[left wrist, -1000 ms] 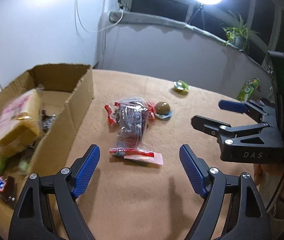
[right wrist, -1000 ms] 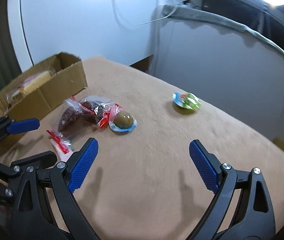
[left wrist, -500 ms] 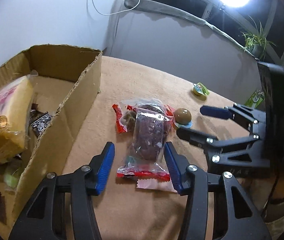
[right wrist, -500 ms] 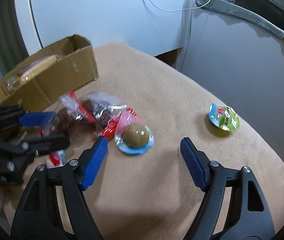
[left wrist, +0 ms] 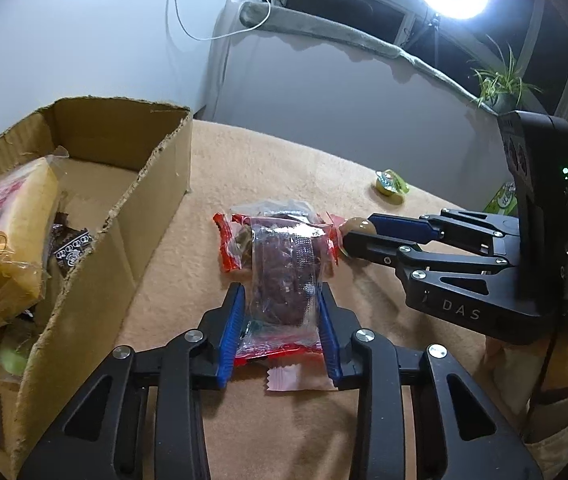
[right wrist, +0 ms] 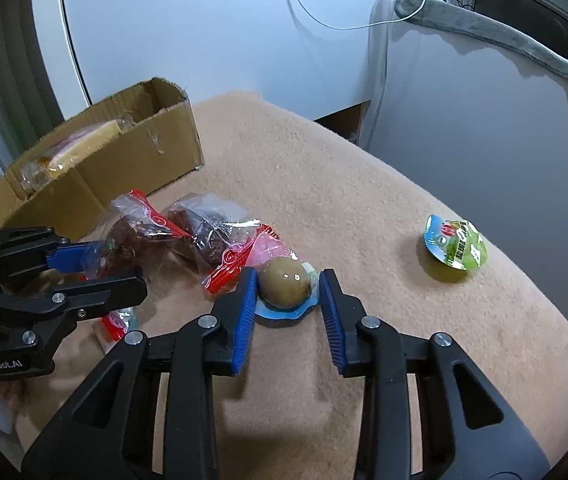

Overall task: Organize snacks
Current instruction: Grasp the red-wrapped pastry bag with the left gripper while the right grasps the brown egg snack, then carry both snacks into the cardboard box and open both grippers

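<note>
My left gripper (left wrist: 280, 312) is shut on a clear packet of dark dried snack with red ends (left wrist: 284, 276) that lies on the tan cloth. A second similar packet (left wrist: 240, 240) lies just behind it. My right gripper (right wrist: 286, 292) straddles a brown egg-shaped snack in a blue-rimmed cup (right wrist: 286, 284); its pads stand close on both sides, the left one touching, a small gap on the right. The cardboard box (left wrist: 144, 208) stands at the left and holds a yellow cake pack (left wrist: 8, 232) and other snacks.
A green jelly cup (right wrist: 454, 248) sits apart on the cloth to the right, also in the left wrist view (left wrist: 390, 186). A green packet (left wrist: 504, 196) lies at the far right edge. A white wall and window ledge stand behind the table.
Both grippers moved forward and narrowed. The left closed onto the dried snack packet. The right came down around the egg snack.
</note>
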The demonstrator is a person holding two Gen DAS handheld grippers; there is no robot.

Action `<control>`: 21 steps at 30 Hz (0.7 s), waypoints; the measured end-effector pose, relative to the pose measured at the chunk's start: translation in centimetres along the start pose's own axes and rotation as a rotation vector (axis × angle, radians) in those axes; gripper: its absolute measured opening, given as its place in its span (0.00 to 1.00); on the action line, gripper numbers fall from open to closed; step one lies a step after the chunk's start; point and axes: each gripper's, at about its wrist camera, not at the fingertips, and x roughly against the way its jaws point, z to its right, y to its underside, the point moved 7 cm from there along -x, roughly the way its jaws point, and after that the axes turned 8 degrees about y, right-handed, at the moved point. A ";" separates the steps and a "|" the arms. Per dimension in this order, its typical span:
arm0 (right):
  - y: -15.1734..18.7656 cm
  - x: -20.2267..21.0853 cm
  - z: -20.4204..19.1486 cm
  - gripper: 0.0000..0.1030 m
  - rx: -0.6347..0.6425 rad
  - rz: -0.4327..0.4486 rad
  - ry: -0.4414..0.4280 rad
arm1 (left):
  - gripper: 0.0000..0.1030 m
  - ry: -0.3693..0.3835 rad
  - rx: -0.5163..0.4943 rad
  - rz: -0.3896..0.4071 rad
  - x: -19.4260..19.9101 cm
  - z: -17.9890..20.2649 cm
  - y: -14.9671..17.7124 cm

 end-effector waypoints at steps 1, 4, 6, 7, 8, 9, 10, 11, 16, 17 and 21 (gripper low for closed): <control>0.0 0.2 0.1 0.32 -0.006 0.005 -0.004 | 0.33 0.001 0.000 0.003 0.1 0.0 -0.1; 0.1 0.6 0.4 0.32 -0.028 0.014 -0.014 | 0.32 0.009 -0.003 0.019 0.5 0.3 -0.3; 0.2 0.8 0.5 0.32 -0.036 0.015 -0.019 | 0.32 0.019 -0.002 0.034 1.2 0.5 -0.5; 0.2 0.8 0.5 0.32 -0.038 0.016 -0.023 | 0.33 0.021 -0.004 0.038 1.4 0.6 -0.5; 0.3 0.9 0.5 0.32 -0.042 0.018 -0.025 | 0.32 0.022 -0.006 0.041 1.6 0.7 -0.5; 0.3 1.1 0.6 0.32 -0.047 0.022 -0.023 | 0.32 0.027 -0.007 0.047 2.0 0.9 -0.5; 0.3 1.3 0.5 0.32 -0.051 0.024 -0.020 | 0.32 0.031 -0.012 0.053 2.4 1.0 -0.5; 0.4 1.6 0.5 0.32 -0.054 0.029 -0.018 | 0.32 0.033 -0.016 0.056 2.8 1.1 -0.4; 1.3 3.5 0.2 0.32 -0.084 0.042 0.036 | 0.32 0.048 -0.033 0.081 5.7 1.5 0.1; 1.7 4.0 0.2 0.32 -0.100 0.047 0.044 | 0.32 0.049 -0.039 0.087 6.3 1.6 0.3; 4.0 6.7 -0.1 0.32 -0.174 0.069 0.085 | 0.33 0.046 -0.069 0.105 8.7 1.7 1.5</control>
